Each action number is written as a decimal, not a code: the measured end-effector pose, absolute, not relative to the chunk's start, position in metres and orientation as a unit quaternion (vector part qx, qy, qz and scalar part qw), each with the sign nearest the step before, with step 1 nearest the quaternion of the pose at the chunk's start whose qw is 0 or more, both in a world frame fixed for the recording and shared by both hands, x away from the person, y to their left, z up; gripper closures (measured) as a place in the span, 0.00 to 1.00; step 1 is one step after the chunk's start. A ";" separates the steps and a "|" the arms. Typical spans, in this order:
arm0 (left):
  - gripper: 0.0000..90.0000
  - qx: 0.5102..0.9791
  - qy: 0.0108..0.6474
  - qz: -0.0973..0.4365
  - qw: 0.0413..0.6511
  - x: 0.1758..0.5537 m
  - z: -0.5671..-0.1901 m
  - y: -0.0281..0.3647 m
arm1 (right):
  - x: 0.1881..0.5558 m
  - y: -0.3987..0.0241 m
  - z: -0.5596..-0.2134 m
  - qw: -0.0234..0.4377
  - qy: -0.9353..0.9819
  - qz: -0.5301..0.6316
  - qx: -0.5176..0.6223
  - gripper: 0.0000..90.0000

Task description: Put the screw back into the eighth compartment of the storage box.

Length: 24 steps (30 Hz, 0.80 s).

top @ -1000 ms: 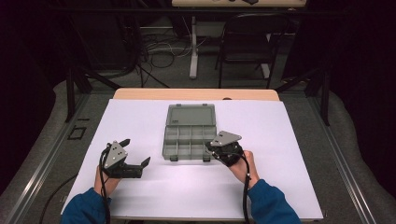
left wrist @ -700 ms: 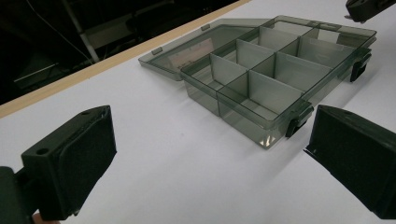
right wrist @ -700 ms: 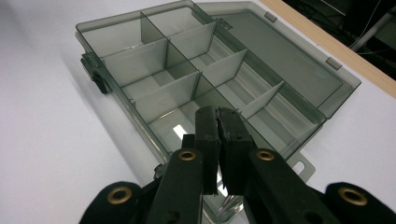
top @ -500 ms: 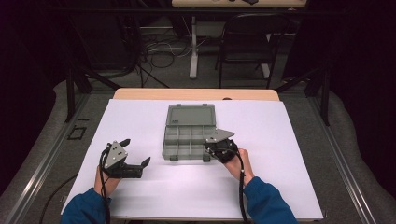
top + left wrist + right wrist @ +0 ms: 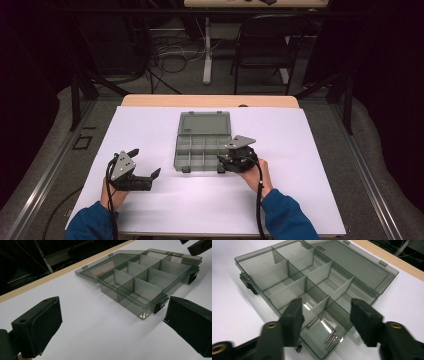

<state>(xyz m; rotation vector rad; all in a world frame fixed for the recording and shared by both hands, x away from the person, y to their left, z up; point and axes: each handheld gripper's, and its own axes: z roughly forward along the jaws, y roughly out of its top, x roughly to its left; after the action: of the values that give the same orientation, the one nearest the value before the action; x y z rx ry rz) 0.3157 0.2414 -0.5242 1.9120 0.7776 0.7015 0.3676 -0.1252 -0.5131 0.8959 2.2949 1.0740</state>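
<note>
A smoky grey compartment box [image 5: 202, 145] lies open mid-table, its lid [image 5: 204, 123] flat toward the far side. My right gripper [image 5: 222, 162] hovers at the box's near right corner. Its jaws have just been opening, and they now stand open with nothing between the pads. In the right gripper view, my right gripper [image 5: 325, 307] is over a corner compartment where three small screws [image 5: 330, 336] lie loose. My left gripper [image 5: 146, 161] rests open on the white table, left of the box. In the left gripper view, my left gripper [image 5: 112, 312] faces the box [image 5: 147, 277].
A white sheet [image 5: 300, 200] covers the table, with a wooden edge [image 5: 210, 101] at the far side. Beyond it are a chair [image 5: 265, 45], a table leg and floor cables. The box's other compartments [image 5: 287, 270] look empty.
The right gripper has shifted slightly at the box's near right corner. The left gripper and the box have stayed put.
</note>
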 end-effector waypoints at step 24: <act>0.01 0.778 0.317 0.286 0.461 0.316 -0.524 0.241 | 0.338 -0.150 -0.502 0.201 0.821 0.455 0.280 0.02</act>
<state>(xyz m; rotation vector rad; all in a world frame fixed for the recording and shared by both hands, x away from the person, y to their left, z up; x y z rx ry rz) 0.3156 0.2406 -0.5244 1.9144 0.7806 0.7041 0.3380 -0.1502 -0.5024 0.7813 2.2946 1.2707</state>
